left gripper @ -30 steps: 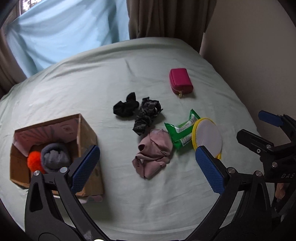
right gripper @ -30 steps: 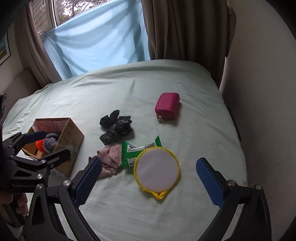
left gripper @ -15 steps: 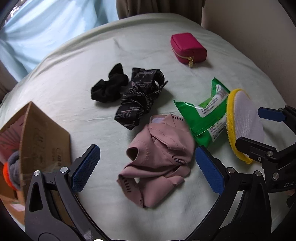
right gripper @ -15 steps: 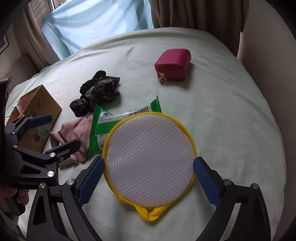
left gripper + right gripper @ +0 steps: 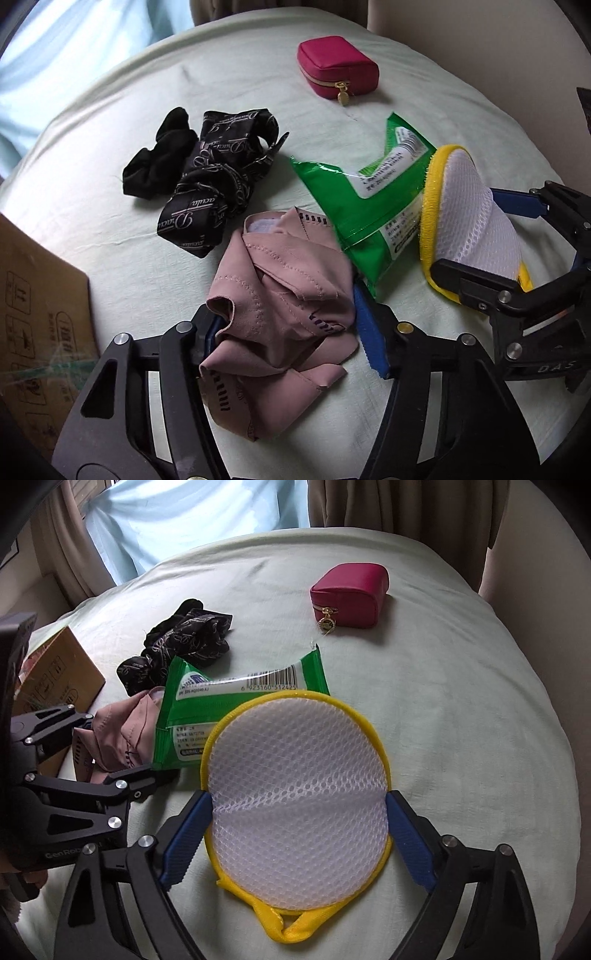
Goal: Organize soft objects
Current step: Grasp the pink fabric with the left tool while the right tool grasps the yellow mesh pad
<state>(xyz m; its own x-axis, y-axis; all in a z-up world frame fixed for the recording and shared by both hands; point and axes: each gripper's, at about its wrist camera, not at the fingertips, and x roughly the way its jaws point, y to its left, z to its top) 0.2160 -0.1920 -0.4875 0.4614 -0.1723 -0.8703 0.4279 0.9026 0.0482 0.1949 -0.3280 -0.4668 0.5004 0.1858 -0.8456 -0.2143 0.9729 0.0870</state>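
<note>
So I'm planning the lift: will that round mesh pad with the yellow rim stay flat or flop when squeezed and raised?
The mesh pad probably buckles: it already creases between the right hand-held gripper pads, whose jaws have just been closing. It looks light, and its edge may droop.

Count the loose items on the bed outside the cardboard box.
6: pink cloth, patterned black cloth, plain black cloth, green packet, yellow-rimmed mesh pad, magenta pouch. More may be hidden.

cardboard box (image 5: 40,314) cut off at left edge, contents unseen, pack (image 5: 207,716) print illegible
</note>
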